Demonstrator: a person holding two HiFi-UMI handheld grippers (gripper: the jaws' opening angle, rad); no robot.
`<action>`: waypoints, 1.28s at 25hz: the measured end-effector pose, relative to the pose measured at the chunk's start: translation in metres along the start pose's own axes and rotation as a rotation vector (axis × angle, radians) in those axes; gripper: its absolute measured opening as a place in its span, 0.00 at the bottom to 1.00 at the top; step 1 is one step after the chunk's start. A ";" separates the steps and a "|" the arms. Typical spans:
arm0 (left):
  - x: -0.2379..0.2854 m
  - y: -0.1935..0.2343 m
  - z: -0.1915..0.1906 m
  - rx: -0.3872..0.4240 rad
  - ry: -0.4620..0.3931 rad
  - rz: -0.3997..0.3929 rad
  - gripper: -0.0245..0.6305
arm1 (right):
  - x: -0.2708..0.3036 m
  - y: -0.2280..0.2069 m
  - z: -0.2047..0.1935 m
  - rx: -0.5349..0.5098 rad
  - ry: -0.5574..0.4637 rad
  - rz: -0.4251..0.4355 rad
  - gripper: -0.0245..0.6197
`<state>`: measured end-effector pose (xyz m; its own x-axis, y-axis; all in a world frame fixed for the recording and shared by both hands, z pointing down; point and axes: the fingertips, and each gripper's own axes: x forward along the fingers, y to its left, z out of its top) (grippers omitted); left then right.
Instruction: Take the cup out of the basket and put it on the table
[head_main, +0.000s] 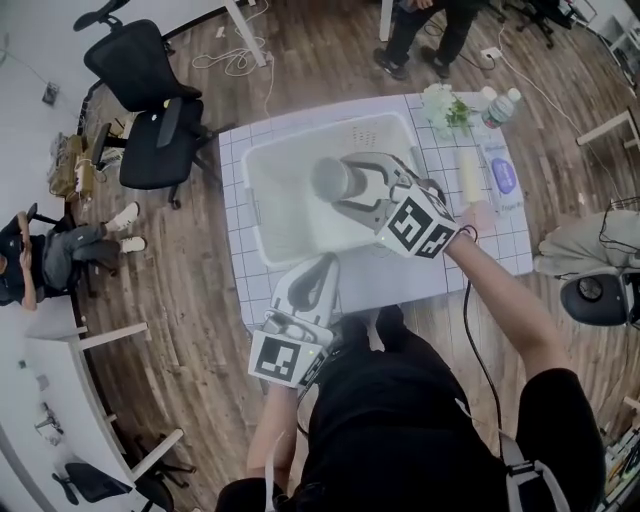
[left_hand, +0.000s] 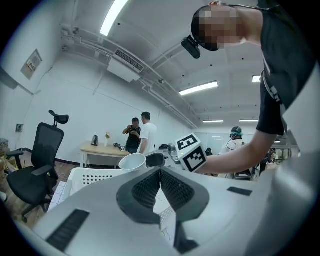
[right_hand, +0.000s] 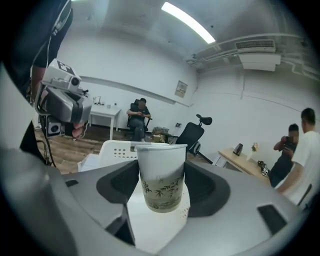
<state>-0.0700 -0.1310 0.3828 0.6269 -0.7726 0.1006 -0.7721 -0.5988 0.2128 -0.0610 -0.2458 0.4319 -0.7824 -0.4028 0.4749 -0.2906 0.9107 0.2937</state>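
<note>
A white paper cup (head_main: 333, 180) with a green bamboo print (right_hand: 160, 176) stands upright between the jaws of my right gripper (head_main: 347, 183), which is shut on its sides. It hangs above the inside of the white plastic basket (head_main: 270, 215) on the table (head_main: 455, 262). In the right gripper view the basket's perforated wall (right_hand: 117, 149) shows behind the cup. My left gripper (head_main: 317, 268) is at the table's near edge, in front of the basket, with its pads (left_hand: 172, 187) pressed together on nothing. From the left gripper view the cup's rim (left_hand: 132, 161) shows beside the right gripper's marker cube (left_hand: 192, 152).
At the table's far right corner are a plastic bottle (head_main: 499, 108), a small bunch of flowers (head_main: 444, 107), a cream cylinder (head_main: 468, 172) and a flat pack with a blue label (head_main: 503, 176). A black office chair (head_main: 150, 115) stands left of the table. People stand beyond it (head_main: 420, 30).
</note>
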 end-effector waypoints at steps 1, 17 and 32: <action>-0.001 -0.002 0.002 0.003 -0.004 0.000 0.05 | -0.008 0.001 0.004 0.025 -0.023 -0.010 0.49; -0.007 -0.025 0.012 0.017 -0.031 0.011 0.05 | -0.108 0.026 0.036 0.264 -0.269 -0.163 0.49; 0.000 -0.061 0.014 0.038 -0.038 0.013 0.05 | -0.168 0.076 0.026 0.387 -0.332 -0.175 0.49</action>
<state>-0.0241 -0.0976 0.3560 0.6130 -0.7873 0.0659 -0.7840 -0.5958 0.1745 0.0345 -0.1065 0.3531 -0.8182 -0.5577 0.1396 -0.5646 0.8253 -0.0121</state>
